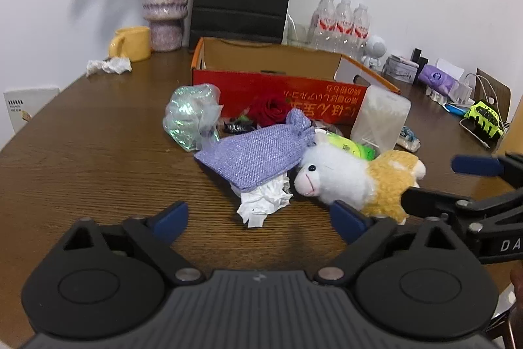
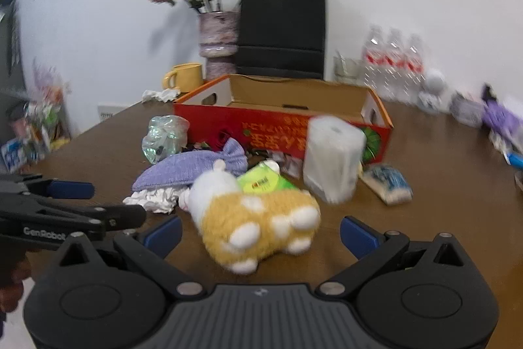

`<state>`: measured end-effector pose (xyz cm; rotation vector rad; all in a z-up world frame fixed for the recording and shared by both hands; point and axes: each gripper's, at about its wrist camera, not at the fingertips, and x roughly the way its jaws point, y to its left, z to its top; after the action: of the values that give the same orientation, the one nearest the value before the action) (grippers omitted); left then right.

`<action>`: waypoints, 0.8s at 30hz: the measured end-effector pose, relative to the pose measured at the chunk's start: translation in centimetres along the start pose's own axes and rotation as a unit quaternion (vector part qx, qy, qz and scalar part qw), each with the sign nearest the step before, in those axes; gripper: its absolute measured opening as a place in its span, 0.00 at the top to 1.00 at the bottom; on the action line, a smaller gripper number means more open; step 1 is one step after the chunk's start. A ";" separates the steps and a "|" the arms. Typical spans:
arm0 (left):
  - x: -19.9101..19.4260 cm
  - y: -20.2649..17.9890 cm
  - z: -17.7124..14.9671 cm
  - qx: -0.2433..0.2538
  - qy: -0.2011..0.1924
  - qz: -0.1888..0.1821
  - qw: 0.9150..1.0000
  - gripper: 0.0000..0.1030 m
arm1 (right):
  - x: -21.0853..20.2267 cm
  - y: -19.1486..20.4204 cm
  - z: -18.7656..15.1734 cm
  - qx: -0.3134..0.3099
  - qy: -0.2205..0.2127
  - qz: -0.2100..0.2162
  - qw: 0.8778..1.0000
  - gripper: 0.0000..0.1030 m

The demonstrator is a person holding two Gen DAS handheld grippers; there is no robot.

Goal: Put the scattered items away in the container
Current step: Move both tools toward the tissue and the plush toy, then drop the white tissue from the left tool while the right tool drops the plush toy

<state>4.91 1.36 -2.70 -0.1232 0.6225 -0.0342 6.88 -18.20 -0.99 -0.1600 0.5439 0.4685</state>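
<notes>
Left wrist view: left gripper [image 1: 260, 219] spread wide, nothing between the pads, hovering over bare table [image 1: 98, 172] just short of the crumpled tissue [image 1: 263, 201]. Purple pouch [image 1: 258, 157] lying on top of that tissue, its tied neck pointing toward the far box [image 1: 278, 84]. Plush toy [image 1: 353, 179] on its side, just right of the pouch, face turned this way. Right gripper [image 1: 474, 182] coming in from the right edge, also spread, its lower finger right against the toy's yellow body. Best here: close on the tissue alone, low and from the near side, so as not to drag the pouch along.

Right wrist view: blurred. Right gripper [image 2: 260, 233] splayed open, plush toy [image 2: 258, 218] lying between the pads but not yet pinched. Left gripper [image 2: 70, 201] entering from the left, open, near the tissue [image 2: 153, 198]. Box [image 2: 284, 120] open-topped at the far side, apparently empty; a wrapped paper roll [image 2: 331, 159] standing just in front of it. Better to centre on the toy's thick yellow middle, squeeze firmly since plush gives, then lift clear of the roll before crossing the near wall of the box. Worth keeping both grippers apart: very close at the toy's head end.
</notes>
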 end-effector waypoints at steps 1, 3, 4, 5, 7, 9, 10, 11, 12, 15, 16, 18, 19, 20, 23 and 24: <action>0.4 0.1 0.2 0.000 0.003 -0.001 1.000 0.18 | 0.5 0.3 0.3 -0.018 0.002 0.006 1.000 0.01; 1.3 0.1 0.5 0.000 0.010 0.001 1.000 0.21 | 1.4 1.0 0.9 -0.058 0.006 0.018 0.998 0.03; 1.8 0.2 0.6 -0.002 0.013 0.001 1.000 0.24 | 1.9 1.5 1.1 -0.078 0.007 0.019 0.997 0.06; 2.2 0.3 0.7 -0.003 0.019 -0.001 1.000 0.26 | 2.5 2.0 1.3 -0.102 0.010 0.017 0.995 0.07; 3.2 0.4 0.9 -0.004 0.030 0.002 1.000 0.35 | 3.6 2.4 1.7 -0.133 0.018 0.015 0.991 0.10; 4.0 0.6 1.1 -0.009 0.041 0.001 0.999 0.38 | 4.9 2.6 2.2 -0.153 0.043 0.018 0.987 0.18; 4.3 0.6 1.1 -0.009 0.045 -0.002 0.999 0.42 | 5.6 2.6 2.3 -0.159 0.059 0.028 0.985 0.22; 4.5 0.6 1.1 -0.002 0.042 0.002 0.999 0.44 | 6.0 2.4 2.3 -0.159 0.072 0.037 0.984 0.23; 4.6 0.5 1.1 0.004 0.042 0.008 0.999 0.55 | 6.4 2.5 2.3 -0.165 0.082 0.039 0.982 0.24; 4.7 0.6 1.2 0.012 0.041 0.002 0.999 0.76 | 6.5 2.5 2.1 -0.176 0.095 0.043 0.979 0.33; 4.6 0.7 1.1 0.016 0.040 -0.001 0.999 0.78 | 6.4 2.3 2.1 -0.171 0.097 0.051 0.979 0.43; 4.4 0.7 1.0 0.022 0.034 -0.004 0.999 0.80 | 6.0 2.0 2.2 -0.146 0.099 0.058 0.983 0.50; 4.2 0.7 1.0 0.025 0.030 -0.004 0.999 0.81 | 5.9 1.7 2.2 -0.135 0.095 0.059 0.984 0.54; 3.9 0.8 1.0 0.026 0.026 -0.006 0.999 0.81 | 5.7 1.4 2.2 -0.126 0.091 0.061 0.986 0.56; 2.8 0.7 1.1 0.033 0.010 -0.015 0.999 0.81 | 4.9 0.4 2.6 -0.094 0.084 0.068 0.990 0.58; 2.4 0.7 1.2 0.034 0.005 -0.018 0.999 0.81 | 4.6 0.2 2.7 -0.086 0.080 0.068 0.991 0.58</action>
<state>7.53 2.03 -3.22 -0.0694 0.6292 -0.0911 11.49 -15.49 -1.22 -0.3288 0.6750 0.6403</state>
